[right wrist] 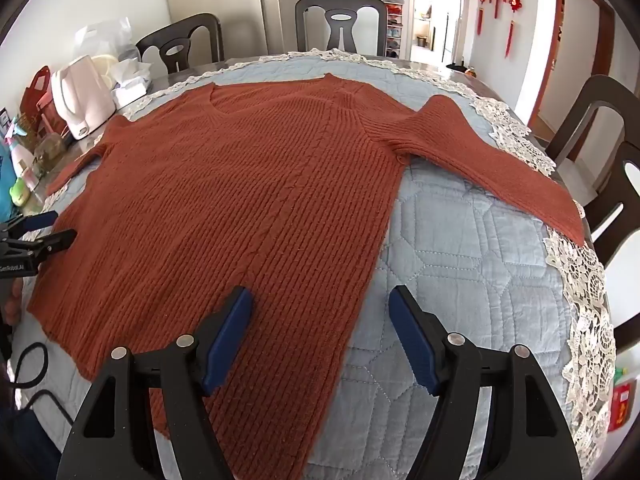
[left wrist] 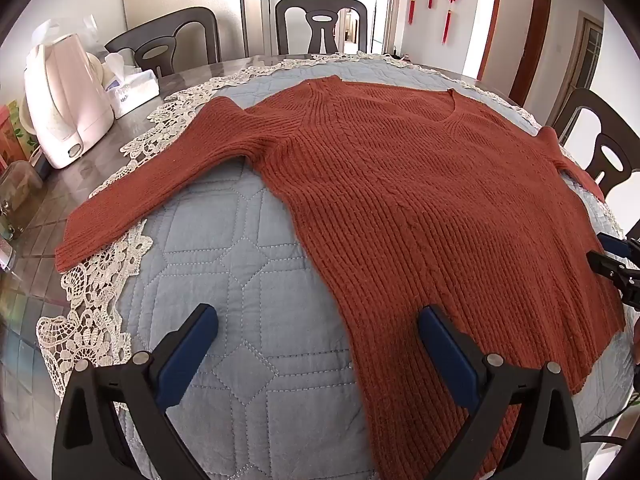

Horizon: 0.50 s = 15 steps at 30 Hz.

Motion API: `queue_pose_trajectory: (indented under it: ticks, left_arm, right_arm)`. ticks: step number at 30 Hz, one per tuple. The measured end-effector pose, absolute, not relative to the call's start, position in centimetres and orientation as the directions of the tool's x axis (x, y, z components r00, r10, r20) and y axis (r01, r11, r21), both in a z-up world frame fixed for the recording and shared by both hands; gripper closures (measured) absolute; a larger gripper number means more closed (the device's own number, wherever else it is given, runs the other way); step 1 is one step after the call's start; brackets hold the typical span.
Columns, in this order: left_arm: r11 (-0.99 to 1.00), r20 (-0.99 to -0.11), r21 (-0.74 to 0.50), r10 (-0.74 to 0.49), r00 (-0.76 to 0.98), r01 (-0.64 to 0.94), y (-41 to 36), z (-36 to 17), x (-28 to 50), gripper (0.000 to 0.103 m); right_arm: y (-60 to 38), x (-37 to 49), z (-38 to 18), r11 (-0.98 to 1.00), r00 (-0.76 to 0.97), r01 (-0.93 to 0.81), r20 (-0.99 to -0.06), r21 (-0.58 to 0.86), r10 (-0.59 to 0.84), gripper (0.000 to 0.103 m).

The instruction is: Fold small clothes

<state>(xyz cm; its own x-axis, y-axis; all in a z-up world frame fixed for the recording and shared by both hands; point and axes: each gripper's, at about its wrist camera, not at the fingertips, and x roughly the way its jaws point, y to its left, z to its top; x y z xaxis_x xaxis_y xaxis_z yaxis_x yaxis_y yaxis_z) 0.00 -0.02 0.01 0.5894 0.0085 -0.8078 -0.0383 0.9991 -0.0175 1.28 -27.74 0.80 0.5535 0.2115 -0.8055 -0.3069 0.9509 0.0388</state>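
Observation:
A rust-red ribbed knit sweater (left wrist: 420,200) lies flat and spread out on a blue quilted cloth (left wrist: 240,280), neckline away from me, both sleeves stretched outward. My left gripper (left wrist: 318,320) is open and empty, hovering over the sweater's lower left hem edge. My right gripper (right wrist: 320,300) is open and empty above the sweater (right wrist: 240,208) near its lower right edge. The left sleeve (left wrist: 152,184) reaches over the lace border; the right sleeve (right wrist: 500,168) does the same. Each gripper shows at the other view's edge: the right one (left wrist: 612,268) and the left one (right wrist: 40,232).
A white electric kettle (left wrist: 64,100) and a tissue box (left wrist: 132,88) stand at the table's left. Dark chairs (left wrist: 320,24) surround the table. A lace-edged cloth border (right wrist: 584,300) runs round the quilt. A black cable (right wrist: 28,368) lies at the near left.

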Motion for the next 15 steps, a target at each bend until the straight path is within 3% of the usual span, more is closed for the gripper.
queue_pose_trajectory:
  ticks: [15]
  left_arm:
    - [0.999,-0.808,-0.027,0.001,0.59,-0.038,0.0,0.0,0.0,0.001]
  right_arm:
    - [-27.68,1.28,0.77,0.951,0.555,-0.307,-0.806,0.03,0.205,0.031]
